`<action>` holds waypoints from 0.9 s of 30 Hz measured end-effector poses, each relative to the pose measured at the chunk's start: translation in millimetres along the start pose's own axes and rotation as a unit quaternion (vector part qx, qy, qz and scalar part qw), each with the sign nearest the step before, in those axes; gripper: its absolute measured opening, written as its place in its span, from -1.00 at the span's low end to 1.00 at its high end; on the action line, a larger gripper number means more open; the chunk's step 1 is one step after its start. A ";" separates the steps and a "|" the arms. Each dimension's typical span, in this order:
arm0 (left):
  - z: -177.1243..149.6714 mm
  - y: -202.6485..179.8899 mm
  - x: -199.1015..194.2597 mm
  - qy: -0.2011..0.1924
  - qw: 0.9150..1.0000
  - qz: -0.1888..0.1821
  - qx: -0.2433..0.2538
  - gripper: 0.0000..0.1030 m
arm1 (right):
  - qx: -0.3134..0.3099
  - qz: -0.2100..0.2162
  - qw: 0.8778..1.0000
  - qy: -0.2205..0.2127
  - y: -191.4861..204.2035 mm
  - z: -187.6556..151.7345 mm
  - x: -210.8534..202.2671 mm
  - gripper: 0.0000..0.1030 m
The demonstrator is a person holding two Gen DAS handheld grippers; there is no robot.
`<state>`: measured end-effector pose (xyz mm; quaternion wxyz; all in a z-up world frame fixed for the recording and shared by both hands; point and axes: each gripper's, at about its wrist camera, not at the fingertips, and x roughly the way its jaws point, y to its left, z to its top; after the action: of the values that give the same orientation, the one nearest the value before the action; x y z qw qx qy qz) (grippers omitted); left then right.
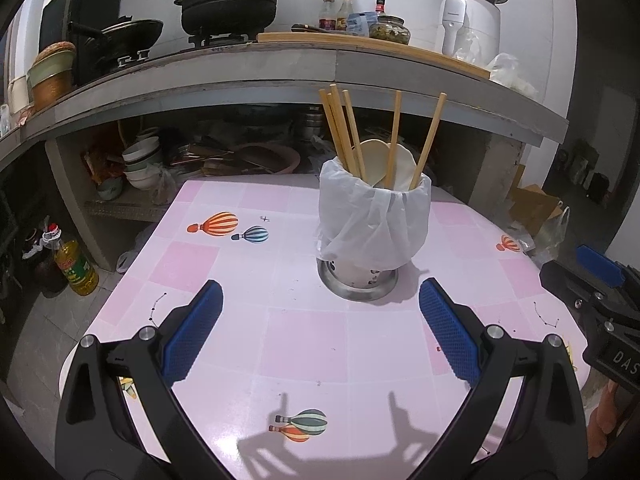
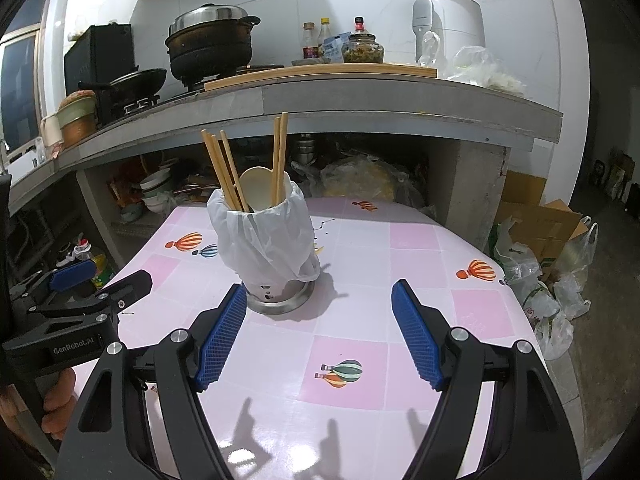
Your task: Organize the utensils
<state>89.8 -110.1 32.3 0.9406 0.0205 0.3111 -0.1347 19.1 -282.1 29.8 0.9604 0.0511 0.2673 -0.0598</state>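
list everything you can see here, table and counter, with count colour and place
table: one, pink checks with balloon prints, front
utensil holder: one, steel base, wrapped in a white bag, on the table
chopsticks: about six, light wood, upright in the holder
spoons: two, cream, in the holder
lidded pot: one, black, on the stove
wok: one, black, left on the counter
bottles: three, by the wall
oil bottle: one, yellow, on the floor
left gripper: one, black with blue pads, open
right gripper: same, open

The right claw (image 2: 320,332) hangs wide apart and empty over the pink checked tabletop (image 2: 360,320). Just beyond its blue pads stands a steel utensil holder wrapped in white plastic (image 2: 268,252), holding upright wooden chopsticks (image 2: 224,172) and a cream spoon (image 2: 256,188).
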 end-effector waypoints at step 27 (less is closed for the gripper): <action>-2.9 53.9 -6.5 0.003 0.998 0.055 -0.029 0.84 | 0.018 -0.027 0.999 0.000 -18.2 -5.3 -6.2 0.42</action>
<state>97.5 -56.2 31.4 0.9458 0.0105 0.3161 -0.0739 8.5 -298.8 27.3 0.9574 0.0609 0.2670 -0.0909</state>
